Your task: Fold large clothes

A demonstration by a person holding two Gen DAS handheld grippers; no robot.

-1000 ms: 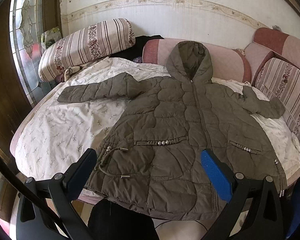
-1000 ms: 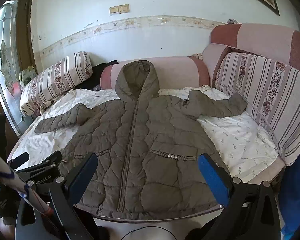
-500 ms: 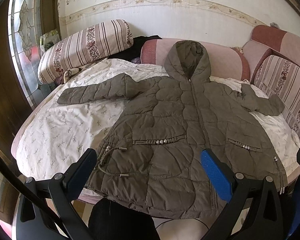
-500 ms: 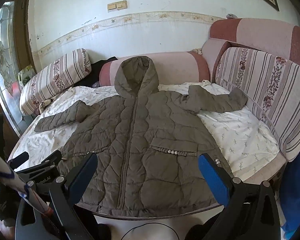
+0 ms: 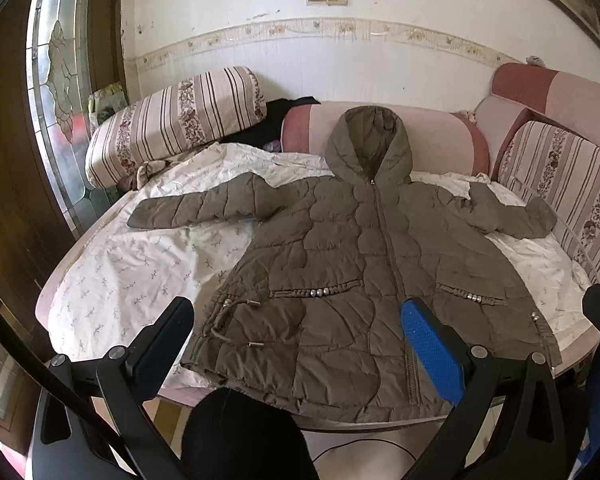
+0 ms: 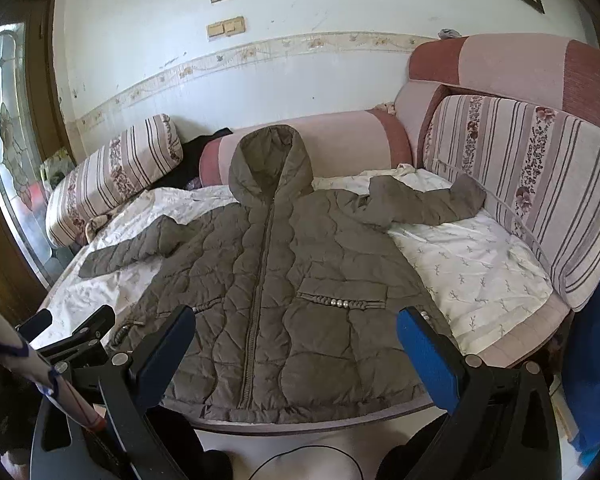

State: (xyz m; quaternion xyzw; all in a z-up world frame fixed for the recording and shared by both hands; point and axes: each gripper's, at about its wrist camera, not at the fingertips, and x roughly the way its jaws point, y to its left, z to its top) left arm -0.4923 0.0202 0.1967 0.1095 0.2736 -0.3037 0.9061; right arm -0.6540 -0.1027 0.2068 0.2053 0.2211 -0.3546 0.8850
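An olive quilted hooded jacket (image 5: 360, 264) (image 6: 276, 288) lies flat and zipped on a white floral sheet, hood toward the wall, both sleeves spread outward. Its hem hangs at the bed's front edge. My left gripper (image 5: 300, 344) stands open in front of the hem, above the jacket's left half, with nothing between its fingers. My right gripper (image 6: 296, 344) is also open, in front of the hem near the zip, holding nothing. The left gripper's black frame (image 6: 76, 340) shows at the lower left of the right wrist view.
Striped bolster pillow (image 5: 176, 120) at the back left, pink bolster (image 5: 440, 140) behind the hood, striped sofa cushions (image 6: 540, 184) along the right. Stained-glass door (image 5: 56, 80) at left. A dark garment (image 5: 272, 120) lies between the pillows. A cable (image 6: 300, 460) runs on the floor below.
Both grippers have pulled back and tilted up a little, so the jacket sits lower and smaller in each view. The jacket has not moved; both grippers stay open.
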